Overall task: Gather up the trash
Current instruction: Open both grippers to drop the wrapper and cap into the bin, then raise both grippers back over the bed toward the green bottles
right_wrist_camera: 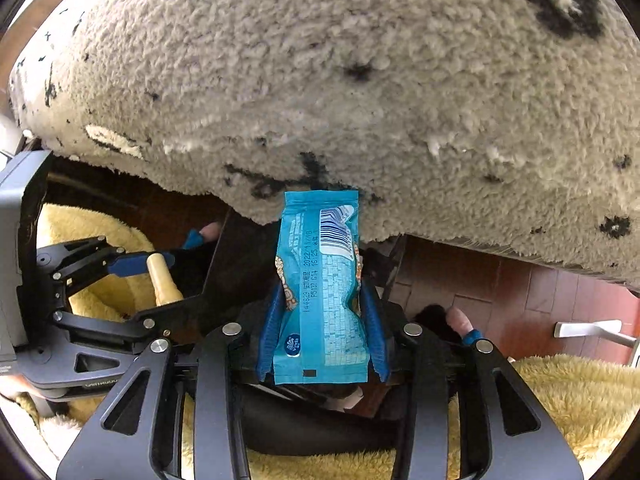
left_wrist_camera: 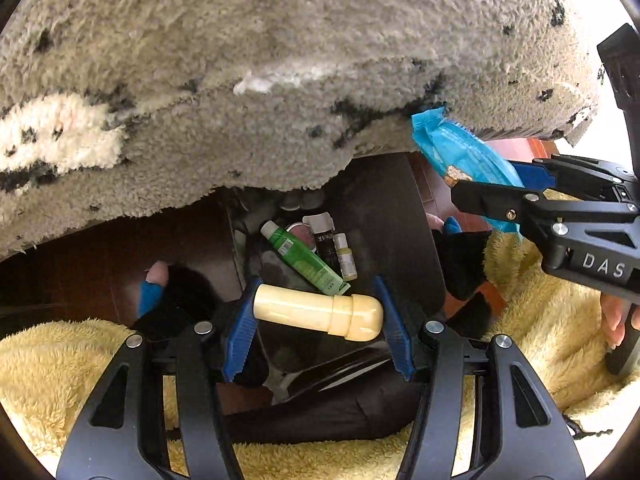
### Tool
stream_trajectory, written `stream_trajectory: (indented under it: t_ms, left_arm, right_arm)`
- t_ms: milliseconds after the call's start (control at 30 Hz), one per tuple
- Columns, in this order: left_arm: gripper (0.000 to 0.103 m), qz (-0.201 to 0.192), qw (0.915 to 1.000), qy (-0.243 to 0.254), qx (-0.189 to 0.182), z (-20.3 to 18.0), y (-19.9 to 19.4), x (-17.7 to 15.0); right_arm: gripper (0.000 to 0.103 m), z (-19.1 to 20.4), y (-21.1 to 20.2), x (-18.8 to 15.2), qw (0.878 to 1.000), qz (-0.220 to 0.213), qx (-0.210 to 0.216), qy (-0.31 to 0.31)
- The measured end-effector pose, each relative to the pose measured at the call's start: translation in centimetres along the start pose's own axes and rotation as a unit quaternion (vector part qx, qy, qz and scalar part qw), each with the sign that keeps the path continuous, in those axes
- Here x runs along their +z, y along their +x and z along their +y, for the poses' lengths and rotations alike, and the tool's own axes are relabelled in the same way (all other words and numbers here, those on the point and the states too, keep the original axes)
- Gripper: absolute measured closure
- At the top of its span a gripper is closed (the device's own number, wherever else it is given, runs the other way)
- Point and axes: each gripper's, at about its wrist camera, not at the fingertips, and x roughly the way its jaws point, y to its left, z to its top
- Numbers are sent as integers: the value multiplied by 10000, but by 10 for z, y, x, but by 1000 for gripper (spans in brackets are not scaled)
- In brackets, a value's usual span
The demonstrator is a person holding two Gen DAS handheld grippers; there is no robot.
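Note:
My left gripper is shut on a cream plastic tube, held crosswise between its blue pads above a dark round bin. The bin holds a green tube, a small yellow bottle and a dark bottle. My right gripper is shut on a blue snack wrapper, held upright. It shows in the left wrist view at right, near the bin's far rim. The left gripper with the cream tube shows at left in the right wrist view.
A shaggy grey rug with black marks fills the upper half of both views. Yellow fleece lies below the grippers. Reddish wood floor and a white bar show at right.

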Motion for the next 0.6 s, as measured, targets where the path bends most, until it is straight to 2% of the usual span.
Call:
stream_trajectory:
  t_ms: [100, 200, 267, 367, 500, 600]
  left_arm:
    - [42, -53, 10000, 12, -10, -2, -2, 1]
    - [40, -86, 10000, 32, -12, -3, -5, 2]
    - [34, -128, 9999, 43, -14, -4, -8, 2]
    - [21, -278, 9996, 104, 31, -7, -18, 4]
    - [11, -563, 9982, 200, 19, -12, -41, 9]
    - [8, -889, 9957, 269, 15, -14, -69, 17]
  right_arm:
    - [51, -10, -6, 3, 9999, -60, 15, 90]
    - [50, -13, -8, 3, 9998, -113, 29, 147]
    - [49, -15, -11, 4, 9997, -154, 15, 185]
    - [37, -19, -23, 6, 9993, -322, -46, 206]
    - [19, -19, -57, 11, 9966, -800, -193, 98]
    - [12, -14, -92, 17, 9901, -1324, -458, -52]
